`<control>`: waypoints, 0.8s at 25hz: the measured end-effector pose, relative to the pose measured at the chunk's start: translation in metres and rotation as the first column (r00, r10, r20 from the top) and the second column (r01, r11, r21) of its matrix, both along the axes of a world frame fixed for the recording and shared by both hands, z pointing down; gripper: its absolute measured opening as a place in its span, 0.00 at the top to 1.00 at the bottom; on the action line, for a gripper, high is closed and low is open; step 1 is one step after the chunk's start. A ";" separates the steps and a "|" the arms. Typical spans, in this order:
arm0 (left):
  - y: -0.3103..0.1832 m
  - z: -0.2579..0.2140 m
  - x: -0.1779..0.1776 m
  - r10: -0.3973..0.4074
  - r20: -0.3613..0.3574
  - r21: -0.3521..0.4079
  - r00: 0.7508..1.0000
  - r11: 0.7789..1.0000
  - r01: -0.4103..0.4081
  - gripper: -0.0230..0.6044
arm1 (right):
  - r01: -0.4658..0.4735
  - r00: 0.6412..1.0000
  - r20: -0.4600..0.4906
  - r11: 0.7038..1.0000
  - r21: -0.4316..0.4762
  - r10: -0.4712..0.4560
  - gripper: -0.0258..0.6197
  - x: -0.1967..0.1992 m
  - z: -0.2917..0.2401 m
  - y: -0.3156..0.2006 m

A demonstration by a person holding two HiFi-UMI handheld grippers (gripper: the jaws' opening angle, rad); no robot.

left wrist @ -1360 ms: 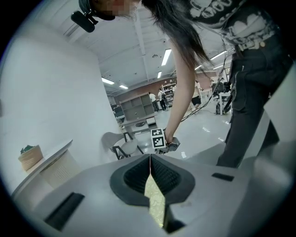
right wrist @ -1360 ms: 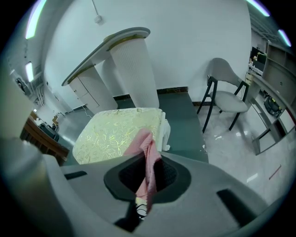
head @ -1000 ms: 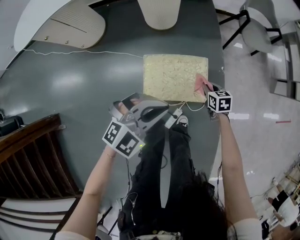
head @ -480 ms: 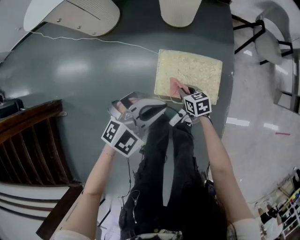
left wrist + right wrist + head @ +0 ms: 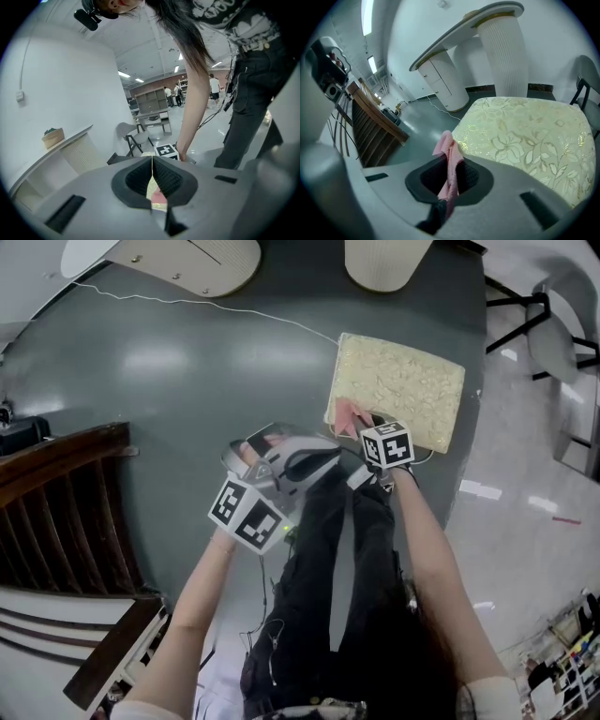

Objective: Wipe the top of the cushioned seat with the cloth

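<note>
Since the earlier frames, the right gripper (image 5: 451, 161) has travelled along the near edge of the cushioned seat (image 5: 403, 385), from its right corner to its left corner. Its jaws are clamped on the pink cloth (image 5: 447, 147), which lies against the seat at that corner. The left gripper (image 5: 152, 174) is held clear of the seat, above the grey floor (image 5: 169, 381), with its jaws pressed together and nothing between them.

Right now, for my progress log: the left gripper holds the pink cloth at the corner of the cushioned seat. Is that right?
No: the right gripper holds the pink cloth at the corner of the cushioned seat, as the right gripper view shows. The left gripper is shut on nothing.
</note>
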State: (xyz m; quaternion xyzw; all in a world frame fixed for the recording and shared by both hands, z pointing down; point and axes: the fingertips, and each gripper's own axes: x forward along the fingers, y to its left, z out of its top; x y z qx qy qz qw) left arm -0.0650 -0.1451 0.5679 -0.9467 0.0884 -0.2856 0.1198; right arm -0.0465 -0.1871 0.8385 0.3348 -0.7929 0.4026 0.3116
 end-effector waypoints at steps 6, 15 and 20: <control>0.002 -0.001 0.005 0.016 -0.007 -0.001 1.000 1.000 -0.016 0.95 | -0.027 0.998 -0.061 1.000 -0.007 0.026 0.94 0.043 0.008 0.002; 0.006 -0.004 0.037 0.073 -0.019 -0.010 0.997 0.997 -0.073 0.96 | -0.159 0.975 -0.161 0.987 -0.019 0.154 0.94 0.160 0.012 0.019; 0.008 -0.009 0.066 0.111 -0.028 -0.014 0.993 0.994 -0.112 0.95 | -0.266 0.945 -0.202 0.964 -0.025 0.256 0.94 0.225 0.009 0.031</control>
